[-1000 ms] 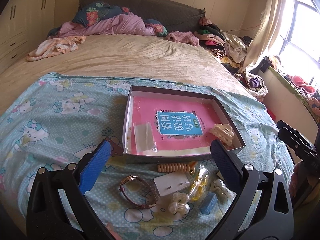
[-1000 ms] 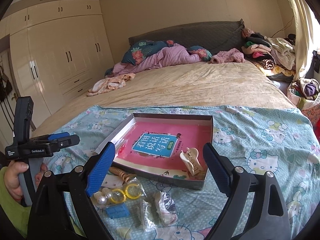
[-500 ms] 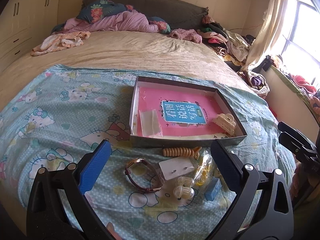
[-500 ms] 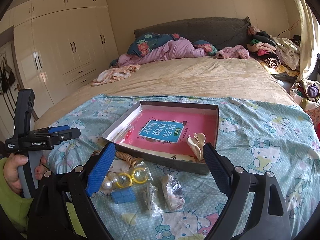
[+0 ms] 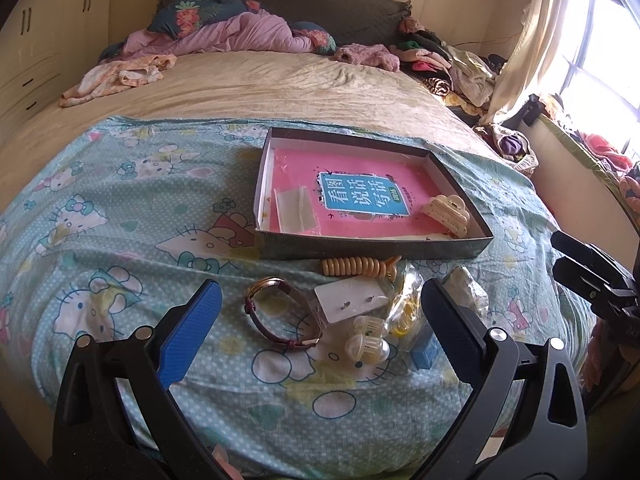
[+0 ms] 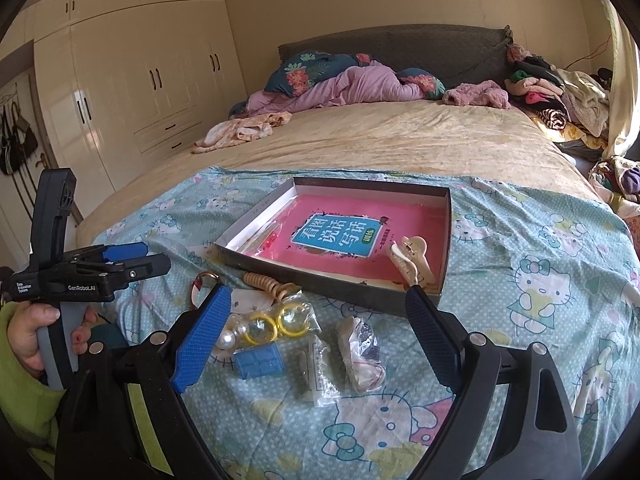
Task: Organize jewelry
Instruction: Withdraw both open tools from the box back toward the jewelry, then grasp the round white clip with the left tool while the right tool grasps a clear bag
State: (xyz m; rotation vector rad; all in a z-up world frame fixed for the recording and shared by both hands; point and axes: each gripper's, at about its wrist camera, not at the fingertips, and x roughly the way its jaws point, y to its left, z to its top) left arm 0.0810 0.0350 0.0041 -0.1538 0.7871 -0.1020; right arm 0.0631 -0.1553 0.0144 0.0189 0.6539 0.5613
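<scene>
Both grippers have drawn nearer the jewelry. The left gripper (image 5: 320,332) and right gripper (image 6: 316,336) gape, holding nothing. The watch (image 5: 282,318) lies at the box's (image 5: 372,246) seven o'clock.

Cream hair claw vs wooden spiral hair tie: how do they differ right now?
The cream hair claw lies inside the box, on the pink book; the wooden spiral hair tie lies outside on the blanket, just in front of the box wall. The claw is pale and toothed; the tie is tan, coiled and long. Neither gripper holds either one.
</scene>
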